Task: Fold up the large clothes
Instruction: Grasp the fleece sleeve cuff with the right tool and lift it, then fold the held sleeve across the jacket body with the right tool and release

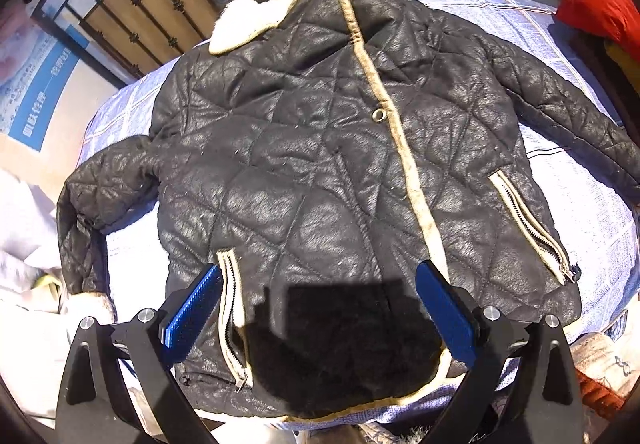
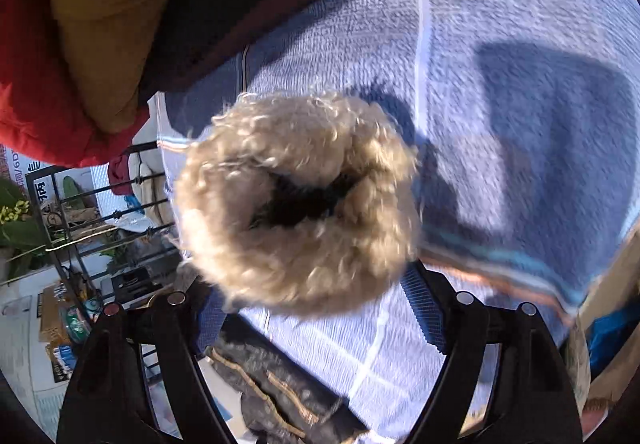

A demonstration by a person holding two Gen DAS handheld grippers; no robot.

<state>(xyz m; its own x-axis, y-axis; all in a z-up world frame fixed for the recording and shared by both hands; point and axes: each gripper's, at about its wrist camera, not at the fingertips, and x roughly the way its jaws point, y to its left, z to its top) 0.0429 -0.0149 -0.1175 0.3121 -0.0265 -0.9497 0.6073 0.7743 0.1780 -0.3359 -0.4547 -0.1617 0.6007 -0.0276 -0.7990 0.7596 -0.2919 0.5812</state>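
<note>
A pale blue checked cloth [image 1: 560, 43] covers the surface, with a black iron railing [image 1: 132, 3] behind. The black quilted jacket [image 1: 320, 163] lies flat on it, front up, sleeves spread. The left tongs [image 1: 320, 308] hover released above its hem. The right tongs [image 2: 316, 308] stand wide, released, the sleeve's fleecy cuff [image 2: 296, 199] just ahead of them, ungripped.

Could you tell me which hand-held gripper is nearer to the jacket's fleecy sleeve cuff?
Right. The right hand-held gripper is open right at the fleecy cuff; the left hand-held gripper hovers open over the jacket's hem.
</note>
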